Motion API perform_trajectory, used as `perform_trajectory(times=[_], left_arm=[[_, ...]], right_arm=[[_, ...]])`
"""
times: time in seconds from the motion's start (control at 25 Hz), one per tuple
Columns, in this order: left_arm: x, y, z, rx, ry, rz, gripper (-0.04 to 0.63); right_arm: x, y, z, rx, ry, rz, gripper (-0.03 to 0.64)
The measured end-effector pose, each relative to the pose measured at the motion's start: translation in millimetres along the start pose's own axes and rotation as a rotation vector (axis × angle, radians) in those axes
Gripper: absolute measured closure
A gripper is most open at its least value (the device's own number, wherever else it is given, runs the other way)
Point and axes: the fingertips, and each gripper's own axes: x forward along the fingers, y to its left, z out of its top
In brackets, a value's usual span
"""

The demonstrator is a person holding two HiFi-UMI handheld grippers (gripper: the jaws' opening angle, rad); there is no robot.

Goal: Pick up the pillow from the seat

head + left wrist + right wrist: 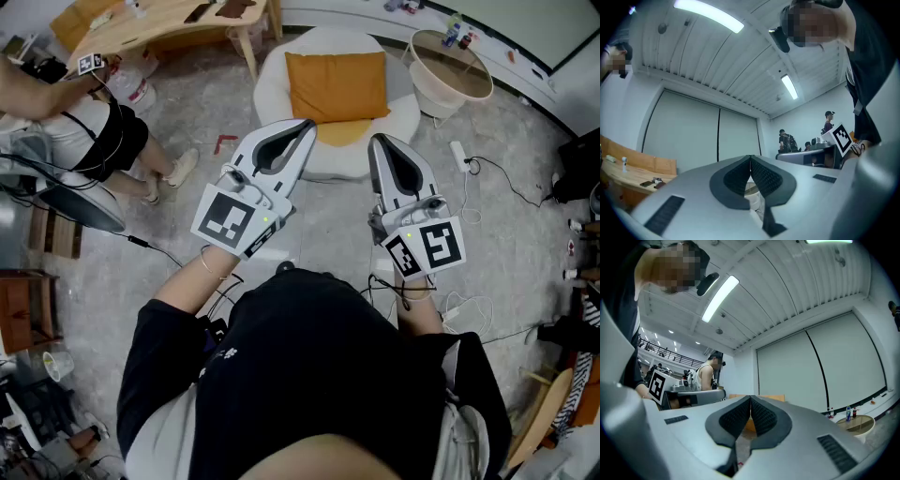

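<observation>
An orange pillow [337, 85] leans on the round white seat [405, 112] at the top middle of the head view. My left gripper [307, 125] is held out in front of me, its tips just short of the seat's near left rim, jaws shut and empty. My right gripper [378, 141] is beside it to the right, also shut with nothing in it, tips at the seat's near edge. In the left gripper view the gripper [750, 158] points a little upward at a wall. A strip of the orange pillow [749, 423] shows behind the right gripper [750, 398].
A person [66, 122] sits at the left by a wooden table [159, 26]. A round side table [450, 70] stands right of the seat. Cables and a power strip [461, 155] lie on the floor at the right. Other people [787, 140] stand far off.
</observation>
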Motion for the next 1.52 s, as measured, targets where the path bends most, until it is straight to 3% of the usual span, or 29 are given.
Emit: perform_trajectory(times=[0.32,0.56,1.52], left_arm=[[-12.6,4.0,2.3,0.000,-0.001,0.011,0.585],[-0.5,9.7,-3.4,-0.004,0.007,0.001,0.586],[32.5,-68.1,-8.4,-0.009,0.027,-0.014,0.585]], right_arm=[[-0.9,10.6,-1.7,0.005,-0.010,0.005,0.597],[2.6,-9.8,-4.3,0.034,-0.012,-0.027,0.597],[-79.6,-55.2,2.3,0.042,-0.037,-0.021,0.595]])
